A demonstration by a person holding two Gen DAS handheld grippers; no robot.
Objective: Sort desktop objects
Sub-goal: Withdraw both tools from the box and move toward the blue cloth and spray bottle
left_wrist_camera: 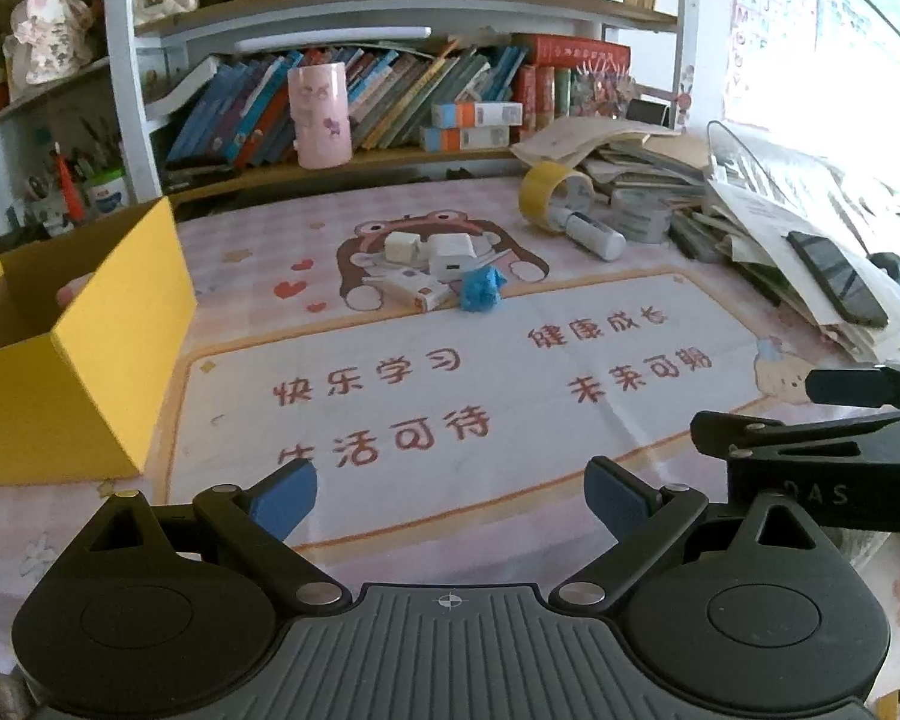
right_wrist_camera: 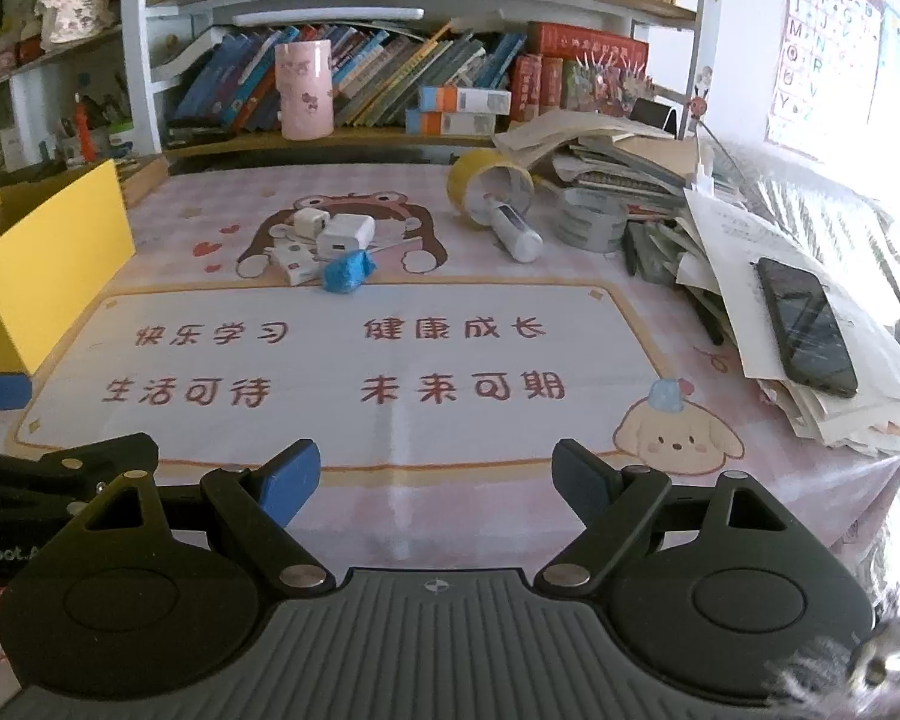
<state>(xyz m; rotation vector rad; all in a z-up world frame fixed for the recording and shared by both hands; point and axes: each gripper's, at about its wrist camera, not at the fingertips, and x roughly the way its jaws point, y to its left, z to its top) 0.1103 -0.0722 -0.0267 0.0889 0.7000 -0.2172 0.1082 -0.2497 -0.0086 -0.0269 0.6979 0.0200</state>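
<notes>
My jaws: left gripper (left_wrist_camera: 450,498) and right gripper (right_wrist_camera: 435,477) both spread wide, holding nothing, low over the desk's near edge.
Things to sort: chargers (right_wrist_camera: 336,234), small carton (right_wrist_camera: 294,261), blue lump (right_wrist_camera: 345,273), clustered mid-desk toward the far edge.
Destination: probably the yellow box (left_wrist_camera: 99,330), left edge.
Approach: straddle one piece only, starting with the outermost.

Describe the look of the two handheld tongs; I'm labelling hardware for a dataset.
Both look alike. The left tongs and right tongs have blue fingertip pads on black linkage arms with silver pivot pins, two round black housings, and a grey ribbed centre plate bearing a small crosshair mark. White lettering shows on the bodies' sides. No cables or sleeves are visible.
</notes>
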